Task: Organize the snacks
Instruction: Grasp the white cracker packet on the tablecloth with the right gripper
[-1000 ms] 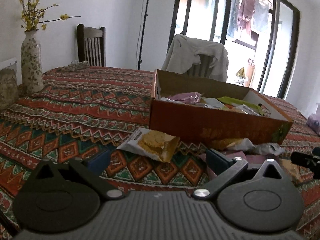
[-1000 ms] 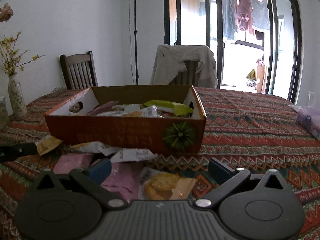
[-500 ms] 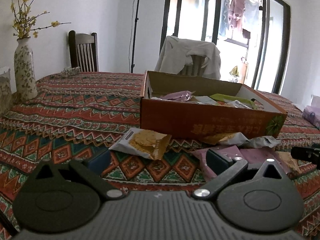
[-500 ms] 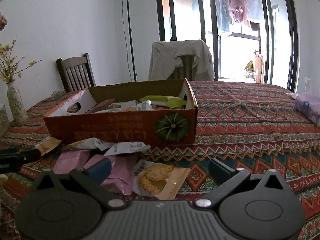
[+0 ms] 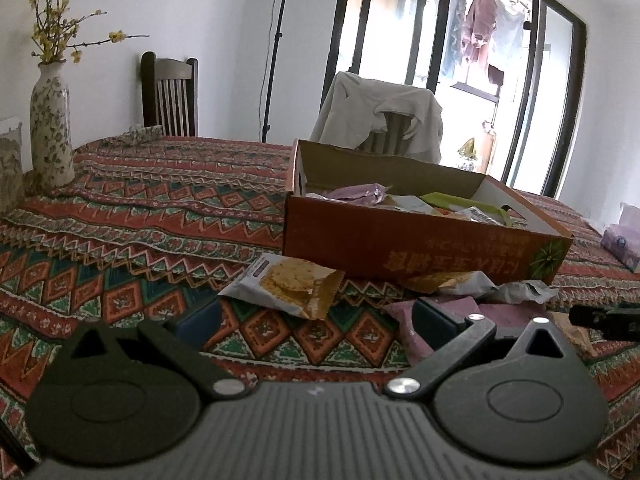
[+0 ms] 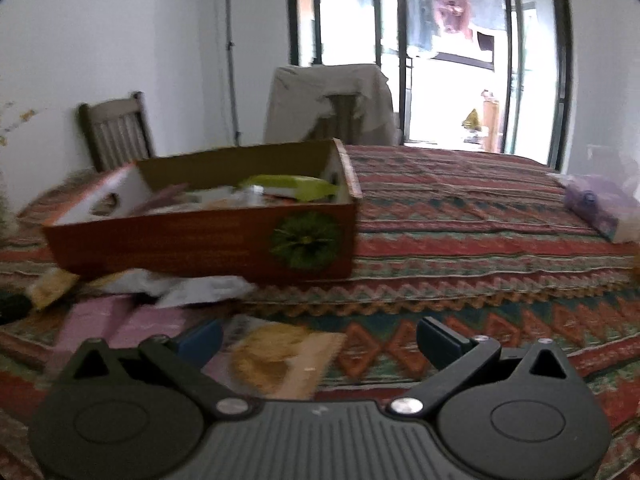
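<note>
Open cloth (image 5: 152, 248) left of the orange box (image 5: 404, 246) and right of it (image 6: 480, 248). Box top open, part-filled with packets. Box front blocked low: cracker packet (image 5: 288, 282), crumpled wrappers (image 5: 516, 290), pink packets (image 6: 108, 320). Vase (image 5: 51, 124) at far left edge; purple bag (image 6: 600, 204) far right.

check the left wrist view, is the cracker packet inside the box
No, the cracker packet lies on the tablecloth in front of the box.
</note>
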A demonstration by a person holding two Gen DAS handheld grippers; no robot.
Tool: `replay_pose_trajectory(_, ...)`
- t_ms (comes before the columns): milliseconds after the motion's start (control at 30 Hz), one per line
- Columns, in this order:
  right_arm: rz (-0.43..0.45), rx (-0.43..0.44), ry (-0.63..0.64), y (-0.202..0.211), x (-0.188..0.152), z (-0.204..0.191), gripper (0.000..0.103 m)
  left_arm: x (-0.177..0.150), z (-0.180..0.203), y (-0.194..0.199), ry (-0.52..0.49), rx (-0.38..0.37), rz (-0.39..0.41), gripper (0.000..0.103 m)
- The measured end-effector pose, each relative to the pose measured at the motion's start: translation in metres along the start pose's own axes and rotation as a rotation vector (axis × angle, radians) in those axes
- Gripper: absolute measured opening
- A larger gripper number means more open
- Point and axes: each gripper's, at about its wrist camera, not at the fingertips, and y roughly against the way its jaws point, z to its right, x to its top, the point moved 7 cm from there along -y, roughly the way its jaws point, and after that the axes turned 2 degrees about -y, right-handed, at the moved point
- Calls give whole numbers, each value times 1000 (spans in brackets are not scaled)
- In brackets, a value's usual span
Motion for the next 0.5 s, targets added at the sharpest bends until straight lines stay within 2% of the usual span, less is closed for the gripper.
replay_pose_trajectory(67, -41, -29, 13, -10, -5, 4, 103, 0, 0, 0, 1, 0, 1, 103)
replay_pose_trajectory(233, -41, 53, 44, -8, -7, -12, 103, 0, -1, -1, 4, 5, -5, 103)
replay_pose_trajectory(500, -100, 100, 81, -27, -7, -35, 103, -1, -2, -1, 6, 11, -14, 103)
